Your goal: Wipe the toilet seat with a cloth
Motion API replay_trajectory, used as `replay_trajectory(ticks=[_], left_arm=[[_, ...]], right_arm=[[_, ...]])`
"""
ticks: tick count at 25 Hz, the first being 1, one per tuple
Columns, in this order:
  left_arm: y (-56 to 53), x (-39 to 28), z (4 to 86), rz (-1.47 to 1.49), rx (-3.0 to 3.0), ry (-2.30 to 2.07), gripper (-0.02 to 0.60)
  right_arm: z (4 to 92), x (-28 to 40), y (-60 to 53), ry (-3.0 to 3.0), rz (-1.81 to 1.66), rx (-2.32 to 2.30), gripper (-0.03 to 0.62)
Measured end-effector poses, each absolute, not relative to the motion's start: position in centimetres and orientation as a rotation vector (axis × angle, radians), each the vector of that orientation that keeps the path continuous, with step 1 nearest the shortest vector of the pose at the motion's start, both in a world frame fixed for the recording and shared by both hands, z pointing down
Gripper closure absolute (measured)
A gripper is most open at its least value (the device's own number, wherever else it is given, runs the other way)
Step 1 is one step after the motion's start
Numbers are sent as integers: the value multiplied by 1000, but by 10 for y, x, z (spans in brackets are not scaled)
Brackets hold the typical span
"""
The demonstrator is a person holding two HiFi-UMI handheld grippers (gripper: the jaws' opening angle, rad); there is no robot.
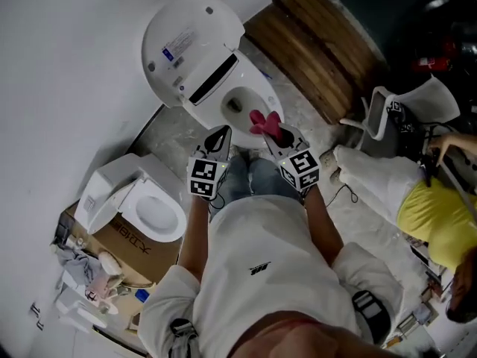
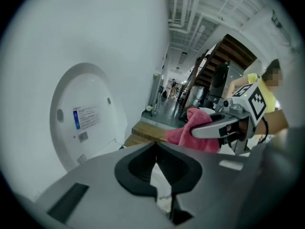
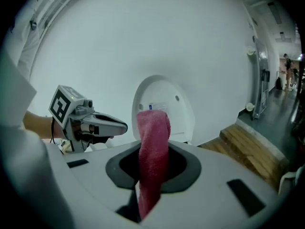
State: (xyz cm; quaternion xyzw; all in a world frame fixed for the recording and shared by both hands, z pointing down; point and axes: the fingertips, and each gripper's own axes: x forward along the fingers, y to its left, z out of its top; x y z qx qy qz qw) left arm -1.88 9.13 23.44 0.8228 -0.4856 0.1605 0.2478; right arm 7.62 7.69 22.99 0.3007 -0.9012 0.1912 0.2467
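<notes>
A white toilet stands against the wall with its lid [image 1: 186,39] raised, and the seat rim [image 1: 262,95] and bowl lie open below it. My right gripper [image 1: 270,131] is shut on a pink cloth [image 1: 263,121] that hangs just over the near edge of the seat. In the right gripper view the cloth [image 3: 153,147] stands up between the jaws, with the lid [image 3: 164,104] behind it. My left gripper [image 1: 222,134] hovers beside it on the left, shut with nothing in it. The left gripper view shows the right gripper [image 2: 217,127] holding the cloth [image 2: 189,130].
A second white toilet part [image 1: 145,203] rests on a cardboard box [image 1: 130,248] at the left, with clutter around it. Wooden steps [image 1: 320,39] rise behind the toilet. At the right are a white chair [image 1: 406,103] and a person in yellow [image 1: 440,218].
</notes>
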Motion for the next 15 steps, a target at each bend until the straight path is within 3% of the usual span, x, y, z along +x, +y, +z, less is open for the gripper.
replay_trajectory(ticks=[15], left_arm=[[78,7,164,439,2455,-1218,571]], right_arm=[[165,106,73,-2441,449,1008,543]])
